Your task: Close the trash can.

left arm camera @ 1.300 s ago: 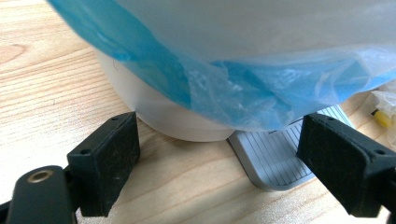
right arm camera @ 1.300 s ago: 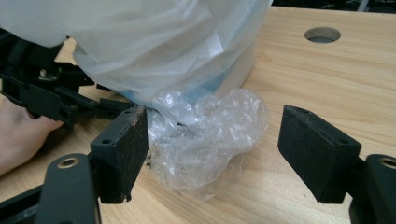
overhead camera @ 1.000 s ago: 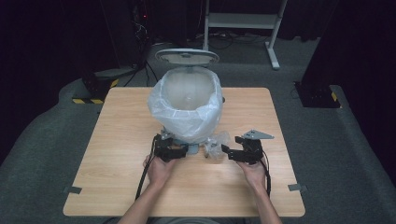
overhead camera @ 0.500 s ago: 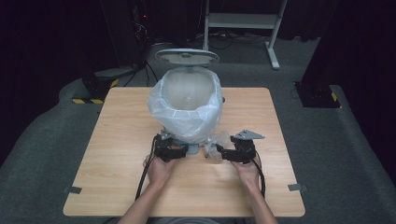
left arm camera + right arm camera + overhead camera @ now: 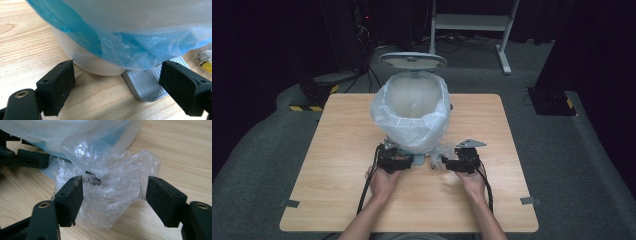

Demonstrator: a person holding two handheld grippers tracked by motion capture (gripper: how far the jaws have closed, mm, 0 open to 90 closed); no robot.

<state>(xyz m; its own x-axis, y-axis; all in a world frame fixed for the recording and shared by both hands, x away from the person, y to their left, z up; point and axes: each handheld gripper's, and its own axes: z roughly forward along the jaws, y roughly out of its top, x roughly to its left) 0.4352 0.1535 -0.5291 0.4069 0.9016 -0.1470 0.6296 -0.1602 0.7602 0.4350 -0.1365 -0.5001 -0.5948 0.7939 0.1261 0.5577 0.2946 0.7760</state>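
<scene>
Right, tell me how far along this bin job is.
Done: the bin on the table is lined with a bag and its lid stands open. In hand: the right gripper is open around a crumpled plastic wad by the bin's base, not yet closed on it. The left gripper is open near the pedal. Left, probably: gripping the wad and binning it.

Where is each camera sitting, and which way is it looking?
High view: above the person's side, looking forward and down at the table and bin; both hands and forearms show.
Left gripper view: on the left gripper, facing the bin's base and pedal.
Right gripper view: on the right gripper, facing a crumpled bag.
All three share the bin.
</scene>
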